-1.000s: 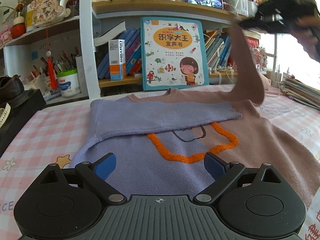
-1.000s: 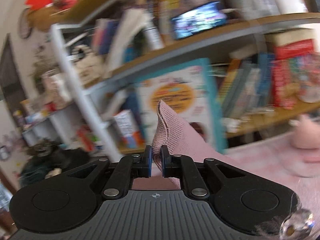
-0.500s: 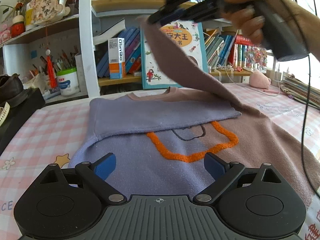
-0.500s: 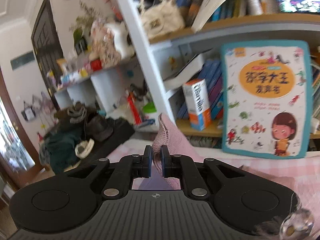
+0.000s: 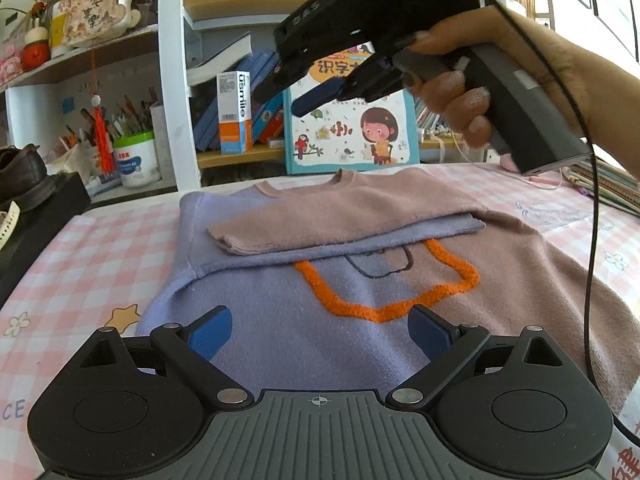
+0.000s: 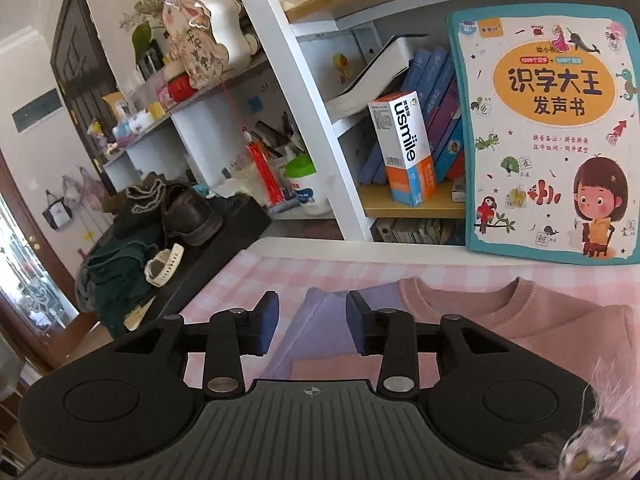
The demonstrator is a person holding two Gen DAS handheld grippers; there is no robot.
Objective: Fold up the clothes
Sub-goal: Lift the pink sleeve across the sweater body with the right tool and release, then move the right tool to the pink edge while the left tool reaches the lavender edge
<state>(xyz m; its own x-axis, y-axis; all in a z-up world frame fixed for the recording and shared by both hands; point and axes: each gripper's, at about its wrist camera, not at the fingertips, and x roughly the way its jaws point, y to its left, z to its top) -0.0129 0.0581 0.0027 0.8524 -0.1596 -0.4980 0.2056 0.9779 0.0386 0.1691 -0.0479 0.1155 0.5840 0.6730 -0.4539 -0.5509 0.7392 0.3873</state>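
Shoes [image 5: 20, 168] sit far left. Next comes the left gripper [image 5: 319, 332], jaws wide apart, holding nothing, low over the sweater [image 5: 288, 320]. That sweater lies flat on the checked table [image 5: 80, 248], pink sleeve [image 5: 340, 216] folded across it. Up on the right, the right gripper [image 5: 304, 92] is letting go, jaws opening, empty.

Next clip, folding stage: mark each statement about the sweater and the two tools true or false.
1. The pink sleeve lies folded across the pink-and-lilac knitted sweater. True.
2. The right tool grips the sleeve. False: its jaws are opening, with nothing between them.
3. The left tool is open, holding nothing. True.
4. The orange outline is covered by the sleeves. False: most of it shows below them.
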